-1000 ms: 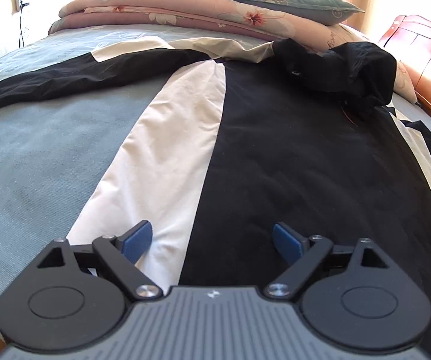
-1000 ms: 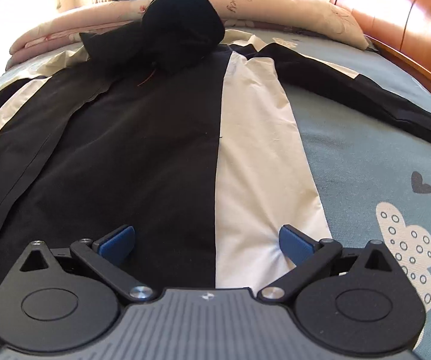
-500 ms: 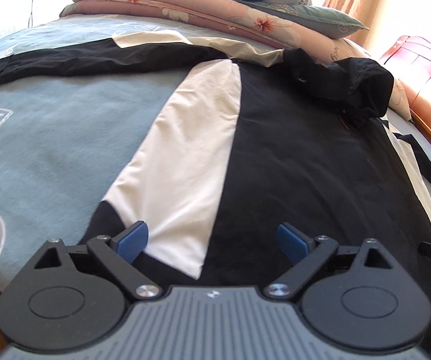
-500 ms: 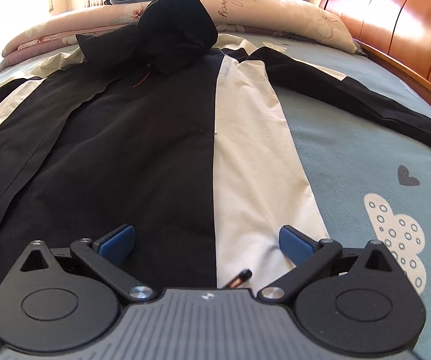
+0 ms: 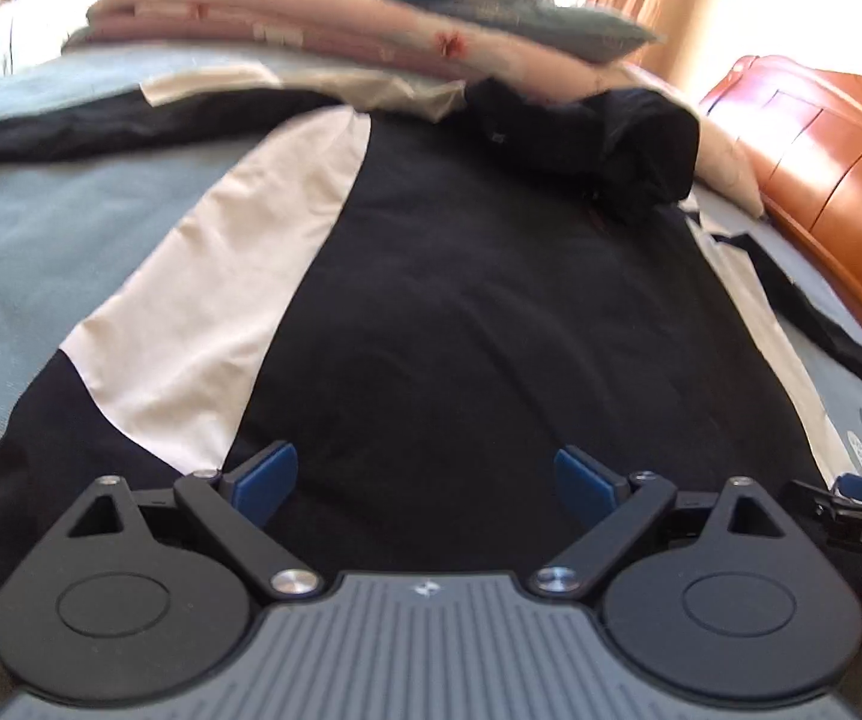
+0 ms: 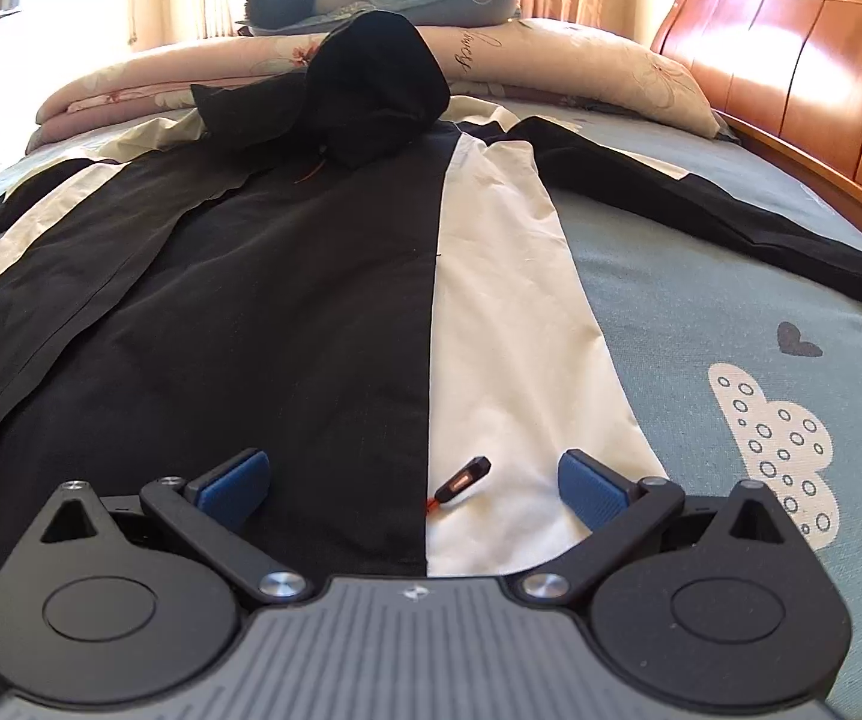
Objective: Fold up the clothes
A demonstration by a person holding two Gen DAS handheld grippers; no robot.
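Observation:
A black jacket with cream side panels point(image 5: 479, 300) point(image 6: 287, 300) lies flat on the bed, hood point(image 5: 629, 144) point(image 6: 371, 90) bunched at the far end and sleeves spread to both sides. My left gripper point(image 5: 428, 480) is open low over the hem, near the left cream panel point(image 5: 215, 276). My right gripper point(image 6: 413, 483) is open over the hem where black meets the right cream panel point(image 6: 521, 330); a small black and orange zipper pull point(image 6: 464, 480) lies between its fingers. The right gripper's tip point(image 5: 857, 498) shows at the left wrist view's right edge.
The bed has a grey-blue sheet point(image 6: 731, 276) with a cloud print point(image 6: 773, 444). Folded floral quilts and pillows point(image 5: 323, 24) point(image 6: 491, 42) are stacked beyond the hood. A wooden headboard point(image 6: 791, 78) point(image 5: 821, 144) runs along the right.
Both grippers have drawn back toward the jacket's hem, staying open. More of the black hem band and the zipper pull have come into view.

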